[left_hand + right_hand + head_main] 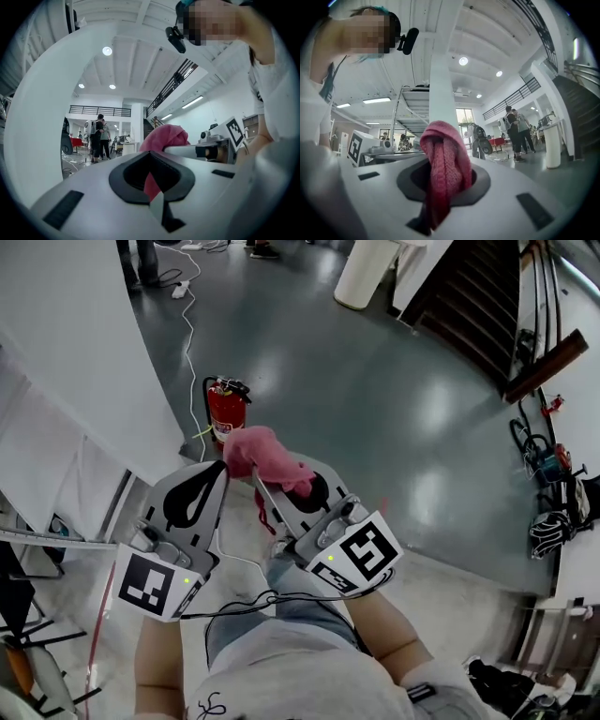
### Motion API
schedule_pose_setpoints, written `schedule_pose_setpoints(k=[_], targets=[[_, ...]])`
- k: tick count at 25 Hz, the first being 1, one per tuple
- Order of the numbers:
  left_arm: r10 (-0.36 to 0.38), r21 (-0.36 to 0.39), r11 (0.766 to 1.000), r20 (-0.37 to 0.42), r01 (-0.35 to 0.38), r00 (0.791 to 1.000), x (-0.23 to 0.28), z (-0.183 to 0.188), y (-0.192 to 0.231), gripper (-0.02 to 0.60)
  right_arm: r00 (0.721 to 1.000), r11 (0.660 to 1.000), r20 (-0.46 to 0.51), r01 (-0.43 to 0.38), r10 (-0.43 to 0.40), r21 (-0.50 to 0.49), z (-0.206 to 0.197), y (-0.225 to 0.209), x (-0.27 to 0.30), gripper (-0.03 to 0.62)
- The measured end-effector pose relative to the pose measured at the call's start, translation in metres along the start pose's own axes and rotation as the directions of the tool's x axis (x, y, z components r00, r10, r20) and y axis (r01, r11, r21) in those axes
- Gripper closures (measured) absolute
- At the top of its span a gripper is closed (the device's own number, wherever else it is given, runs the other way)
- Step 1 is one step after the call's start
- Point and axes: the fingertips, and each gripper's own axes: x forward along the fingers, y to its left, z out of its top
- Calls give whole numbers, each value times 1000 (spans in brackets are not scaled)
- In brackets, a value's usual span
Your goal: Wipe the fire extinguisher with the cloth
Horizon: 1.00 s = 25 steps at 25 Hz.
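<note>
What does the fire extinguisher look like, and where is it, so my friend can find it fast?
Find the big white curved wall on the left of the shiny grey floor. At its foot stands the fire extinguisher, beside a white cable. It is the only red can with a black top; the cloth nearby is pink and soft.

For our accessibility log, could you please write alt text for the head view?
The left gripper and right gripper clamp a bunched pink knitted cloth in their jaws. Beyond, a red cylindrical fire extinguisher stands upright on the grey floor.
</note>
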Motion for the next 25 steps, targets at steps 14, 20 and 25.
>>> schedule_pose_setpoints(k=[14,20,25], targets=[[-61,37,997,-17,61,998,33,-126,53,572,997,996,-9,77,-77,-48,-139,-70,57,530],[-104,57,993,-15,105,994,60,-215,92,572,995,991,7,104,-104,-82,-226,-108,93,531],[-132,86,987,-22,133,991,84,-288,113,572,994,987,26,108,-105,-117,-295,-133,110,531]])
